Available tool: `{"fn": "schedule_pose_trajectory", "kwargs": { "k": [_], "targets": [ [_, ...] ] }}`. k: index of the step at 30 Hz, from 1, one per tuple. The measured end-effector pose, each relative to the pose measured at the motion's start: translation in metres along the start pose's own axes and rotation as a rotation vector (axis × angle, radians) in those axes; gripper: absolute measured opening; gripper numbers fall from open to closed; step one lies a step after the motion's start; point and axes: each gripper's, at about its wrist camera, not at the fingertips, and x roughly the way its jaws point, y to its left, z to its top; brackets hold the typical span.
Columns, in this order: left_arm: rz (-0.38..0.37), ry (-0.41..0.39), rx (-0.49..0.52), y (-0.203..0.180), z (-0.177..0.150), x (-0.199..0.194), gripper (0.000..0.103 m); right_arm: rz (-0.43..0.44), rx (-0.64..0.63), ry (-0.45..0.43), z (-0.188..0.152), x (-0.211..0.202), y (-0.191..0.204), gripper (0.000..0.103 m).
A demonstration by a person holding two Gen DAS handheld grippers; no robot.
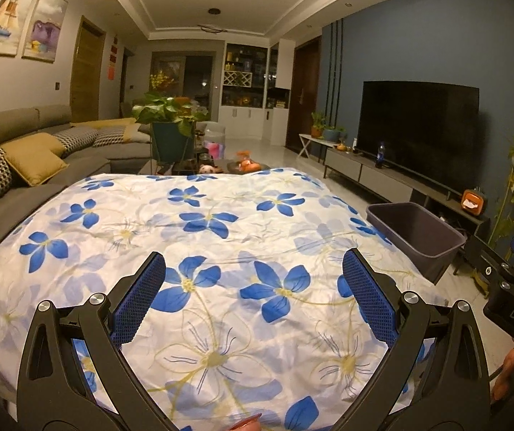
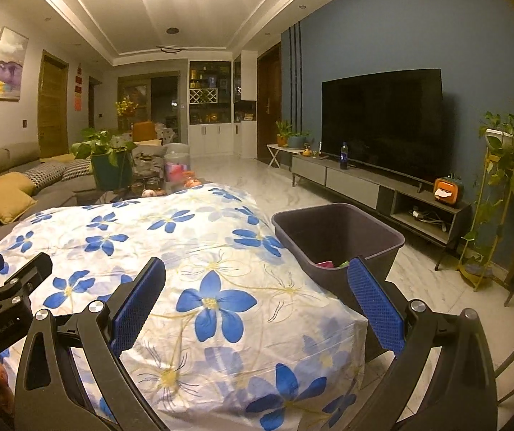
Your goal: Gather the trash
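Observation:
A table under a white cloth with blue flowers (image 1: 228, 194) fills both views, and I see no loose trash on the cloth. A dark plastic bin (image 2: 382, 237) stands on the floor at the table's right edge, with pink and green scraps (image 2: 330, 263) in its bottom. My left gripper (image 1: 255, 262) hovers open over the cloth with nothing between its fingers. My right gripper (image 2: 257, 267) is also open and empty, over the table's right corner beside the bin. The bin (image 1: 418, 237) shows in the left wrist view too. A small reddish thing (image 1: 246, 425) at the bottom edge is unclear.
A grey sofa (image 1: 23, 165) with cushions runs along the left. Beyond the table stand a potted plant (image 1: 170, 133) and small items. A TV (image 2: 382, 122) on a low cabinet (image 2: 365, 186) lines the right wall, with a plant stand (image 2: 490, 215) near it.

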Motion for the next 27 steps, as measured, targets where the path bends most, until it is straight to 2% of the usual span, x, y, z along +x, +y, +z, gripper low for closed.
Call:
{"fn": "schedule_pose_trajectory", "kwargs": {
  "k": [27],
  "targets": [
    [-0.005,-0.013,-0.006,0.001,0.002,-0.014,0.097,0.010,0.005,-0.010,0.000,-0.008,0.001,0.097]
  ]
}}
